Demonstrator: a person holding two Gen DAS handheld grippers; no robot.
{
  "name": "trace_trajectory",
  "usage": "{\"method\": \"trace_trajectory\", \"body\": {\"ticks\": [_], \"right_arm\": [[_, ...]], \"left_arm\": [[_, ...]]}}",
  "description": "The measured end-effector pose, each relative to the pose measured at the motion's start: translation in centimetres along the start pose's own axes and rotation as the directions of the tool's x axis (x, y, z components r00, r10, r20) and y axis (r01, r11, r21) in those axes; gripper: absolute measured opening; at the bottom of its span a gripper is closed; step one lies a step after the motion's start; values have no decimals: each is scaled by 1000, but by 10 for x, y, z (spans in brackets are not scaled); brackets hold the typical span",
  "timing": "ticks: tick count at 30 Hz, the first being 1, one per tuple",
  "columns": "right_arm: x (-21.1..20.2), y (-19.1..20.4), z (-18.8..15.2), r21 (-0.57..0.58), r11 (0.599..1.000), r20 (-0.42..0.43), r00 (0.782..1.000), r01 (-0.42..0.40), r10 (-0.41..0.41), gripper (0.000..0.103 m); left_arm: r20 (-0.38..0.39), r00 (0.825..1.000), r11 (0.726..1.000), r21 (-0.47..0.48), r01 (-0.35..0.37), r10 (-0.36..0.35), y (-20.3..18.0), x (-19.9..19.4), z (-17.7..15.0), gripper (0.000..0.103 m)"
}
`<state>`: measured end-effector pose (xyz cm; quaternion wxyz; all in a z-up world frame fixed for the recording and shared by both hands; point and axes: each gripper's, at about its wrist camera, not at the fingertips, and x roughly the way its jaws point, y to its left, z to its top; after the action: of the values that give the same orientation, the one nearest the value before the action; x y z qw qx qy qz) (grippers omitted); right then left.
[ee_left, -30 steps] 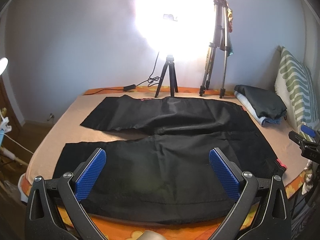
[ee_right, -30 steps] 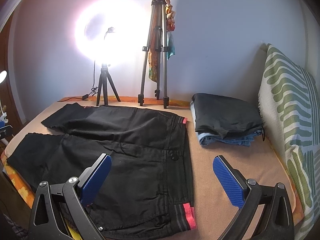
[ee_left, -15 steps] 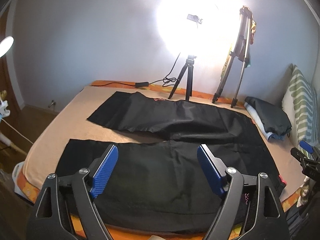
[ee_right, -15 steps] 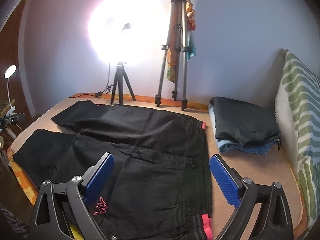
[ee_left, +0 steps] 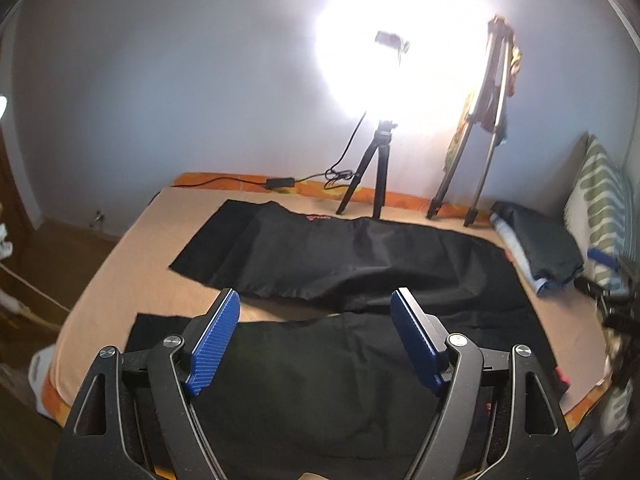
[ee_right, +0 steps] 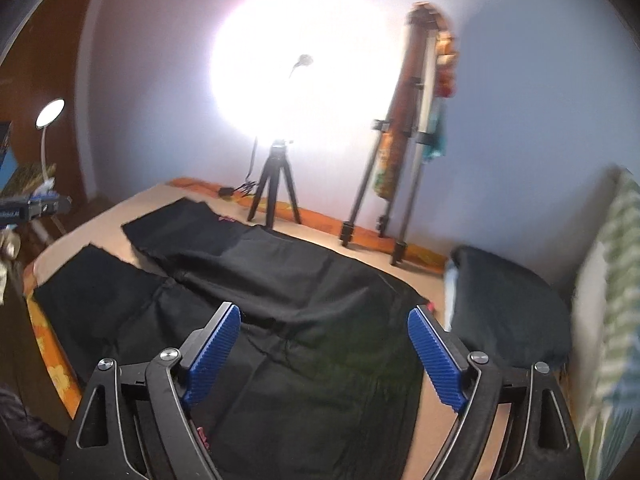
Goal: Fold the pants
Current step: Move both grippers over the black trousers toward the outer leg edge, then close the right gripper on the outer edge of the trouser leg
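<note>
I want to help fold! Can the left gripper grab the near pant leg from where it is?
Probably yes: the left gripper is open, with the near pant leg flat below its fingers and nothing between them.

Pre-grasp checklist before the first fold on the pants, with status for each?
1. Left gripper open and holding nothing: ok.
2. Right gripper open and holding nothing: ok.
3. Black pants spread flat on the bed, both legs apart: ok.
4. Near leg under the left gripper, within view for a grasp: ok.
5. Waistband edge near the right gripper: cannot tell, blurred and partly hidden.
6. Folded clothes pile beside the waist, apart from the pants: ok, though close.
</note>
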<state>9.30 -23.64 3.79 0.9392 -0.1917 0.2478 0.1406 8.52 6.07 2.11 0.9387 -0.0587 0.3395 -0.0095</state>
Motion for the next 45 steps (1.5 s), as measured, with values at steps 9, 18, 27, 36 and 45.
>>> {"method": "trace_trajectory", "body": {"ticks": [9, 18, 27, 36, 45], "right_arm": [[110, -17, 53, -166, 981, -132, 988, -98, 76, 87], [248, -26, 55, -160, 962, -314, 935, -222, 164, 69], [322, -26, 68, -144, 940, -342, 907, -309, 246, 66], [364, -10, 66, -151, 909, -395, 867, -389, 305, 67], [363, -7, 64, -89, 896, -396, 841, -435, 369, 45]], "left_arm": [[-104, 994, 999, 8, -39, 39, 21, 75, 38, 78], [-226, 972, 998, 15, -60, 62, 37, 161, 53, 78], [-289, 954, 997, 28, -72, 77, 41, 213, 52, 78], [-300, 948, 994, 23, -106, 108, 57, 226, 59, 78], [-293, 951, 995, -8, -104, 97, 64, 232, 66, 78]]}}
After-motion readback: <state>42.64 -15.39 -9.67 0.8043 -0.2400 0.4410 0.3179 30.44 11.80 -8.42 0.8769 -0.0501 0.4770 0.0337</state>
